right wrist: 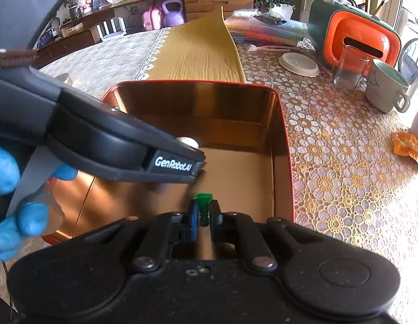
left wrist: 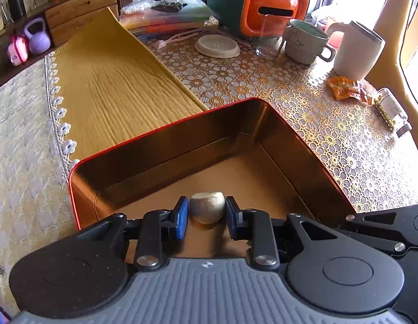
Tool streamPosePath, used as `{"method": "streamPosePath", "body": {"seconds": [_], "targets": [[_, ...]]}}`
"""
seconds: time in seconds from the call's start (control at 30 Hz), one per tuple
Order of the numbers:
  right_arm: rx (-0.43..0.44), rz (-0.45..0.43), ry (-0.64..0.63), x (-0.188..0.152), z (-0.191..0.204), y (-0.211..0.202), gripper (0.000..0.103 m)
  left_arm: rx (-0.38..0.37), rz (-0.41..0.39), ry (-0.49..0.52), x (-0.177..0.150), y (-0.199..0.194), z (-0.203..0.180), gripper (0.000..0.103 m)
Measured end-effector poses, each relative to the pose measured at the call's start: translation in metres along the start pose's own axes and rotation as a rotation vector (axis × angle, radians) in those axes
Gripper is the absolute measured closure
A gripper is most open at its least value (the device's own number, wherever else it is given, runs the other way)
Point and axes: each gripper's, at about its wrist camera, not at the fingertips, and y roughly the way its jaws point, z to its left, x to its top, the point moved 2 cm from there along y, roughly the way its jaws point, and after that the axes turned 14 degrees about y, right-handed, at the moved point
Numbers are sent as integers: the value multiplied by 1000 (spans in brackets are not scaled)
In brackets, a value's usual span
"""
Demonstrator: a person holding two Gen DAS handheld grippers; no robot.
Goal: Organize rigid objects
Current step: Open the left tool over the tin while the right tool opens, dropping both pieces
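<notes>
Two grippers hang over your red-rimmed tin (left wrist: 165,132). Your left gripper (left wrist: 207,213) has its fingers around a pale stone (left wrist: 207,206), contact unclear; your right gripper (right wrist: 203,212) pinches a green peg (right wrist: 203,206). Floral lace covers the counter (left wrist: 330,124), with a mustard runner (left wrist: 111,81), green mug (left wrist: 303,41) and orange appliance (left wrist: 271,10). A wooden sideboard (right wrist: 219,0) lines the wall.

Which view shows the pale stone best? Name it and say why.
The left wrist view: the pale stone sits unobstructed between the left gripper fingers, over the red tin. In the right wrist view only its top peeks past the left gripper's body.
</notes>
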Motion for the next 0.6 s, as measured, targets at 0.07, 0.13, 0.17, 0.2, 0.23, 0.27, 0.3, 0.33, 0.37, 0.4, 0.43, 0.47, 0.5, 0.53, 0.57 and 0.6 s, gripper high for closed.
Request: {"method": "streamPosePath", "body": {"seconds": [0.07, 0.13, 0.17, 0.2, 0.23, 0.27, 0.3, 0.33, 0.37, 0.4, 0.43, 0.47, 0.5, 0.53, 0.57, 0.6], "targets": [[7, 4, 8, 0, 0, -1, 94, 6, -1, 10, -1, -3, -1, 71], [9, 4, 11, -1, 0, -2, 92, 15, -4, 15, -2, -6, -2, 60], [9, 2, 14, -1, 0, -3, 91, 22, -13, 13, -3, -8, -1, 49], [11, -1, 17, -1, 0, -4, 90, 26, -22, 11, -3, -11, -1, 44], [14, -4, 20, -1, 0, -6, 88, 29, -32, 9, -4, -13, 0, 41], [15, -6, 23, 0, 0, -7, 87, 32, -39, 8, -5, -16, 0, 41], [14, -9, 24, 0, 1, -8, 86, 36, -44, 8, -5, -18, 0, 41], [14, -13, 26, -1, 1, -10, 85, 39, -49, 8, -5, -21, 1, 41], [14, -17, 29, -1, 1, -12, 84, 44, -56, 10, -6, -24, 1, 41], [14, -21, 36, -1, 0, -14, 84, 49, -64, 10, -6, -28, 1, 41], [16, -25, 42, -1, -1, -16, 82, 53, -74, 9, -6, -31, 1, 41], [17, -30, 46, -1, -1, -19, 80, 54, -84, 4, -7, -36, 1, 41], [17, -38, 49, -1, -1, -21, 79, 54, -89, 0, -8, -39, 2, 41], [18, -45, 53, -1, -2, -24, 77, 56, -96, -4, -9, -43, 2, 41], [20, -50, 58, -1, -2, -26, 74, 62, -105, -6, -11, -48, 2, 41], [24, -55, 64, -1, -2, -30, 72, 69, -113, -6, -12, -53, 3, 41]]}}
